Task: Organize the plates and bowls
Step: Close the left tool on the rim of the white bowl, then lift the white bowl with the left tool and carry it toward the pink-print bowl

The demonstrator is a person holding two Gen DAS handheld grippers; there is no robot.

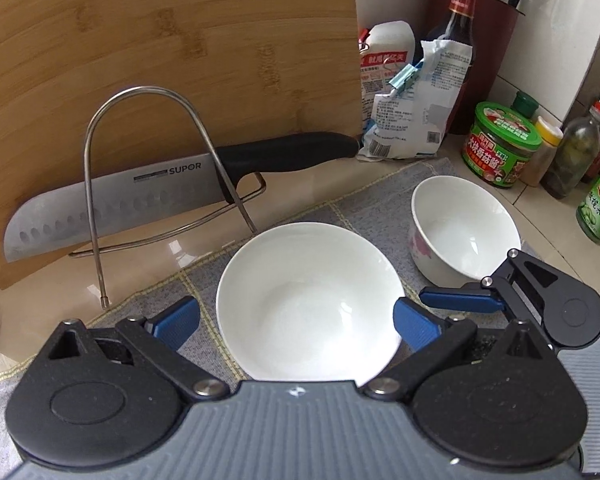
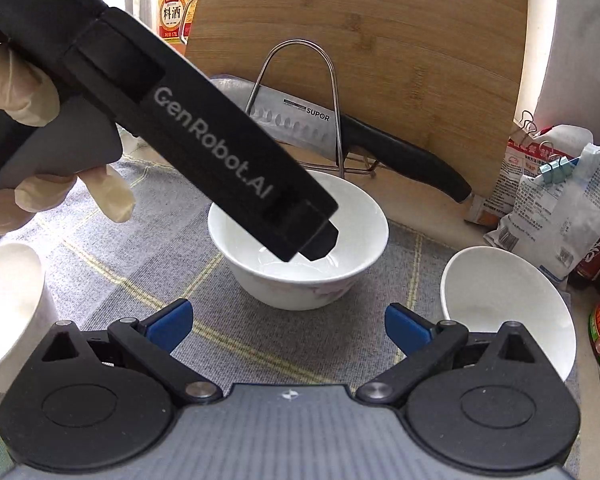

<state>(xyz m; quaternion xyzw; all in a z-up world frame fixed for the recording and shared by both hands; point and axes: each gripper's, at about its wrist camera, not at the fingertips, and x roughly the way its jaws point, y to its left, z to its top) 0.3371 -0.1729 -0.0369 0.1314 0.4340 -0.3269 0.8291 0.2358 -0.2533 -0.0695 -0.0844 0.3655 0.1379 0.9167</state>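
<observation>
Left gripper (image 1: 296, 322) spread wide, hovering over white bowl (image 1: 310, 304).

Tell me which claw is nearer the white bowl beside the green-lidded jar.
Right. The right claw is open alongside that white bowl, which lies just off its right finger. The left claw is open over the neighbouring bowl, farther left.

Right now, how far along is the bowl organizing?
Nothing looks stacked yet. Both bowls sit apart on the grey mat. The left tool, open, straddles the plain white bowl; the right tool is open and empty. The flowered bowl remains untouched.
</observation>
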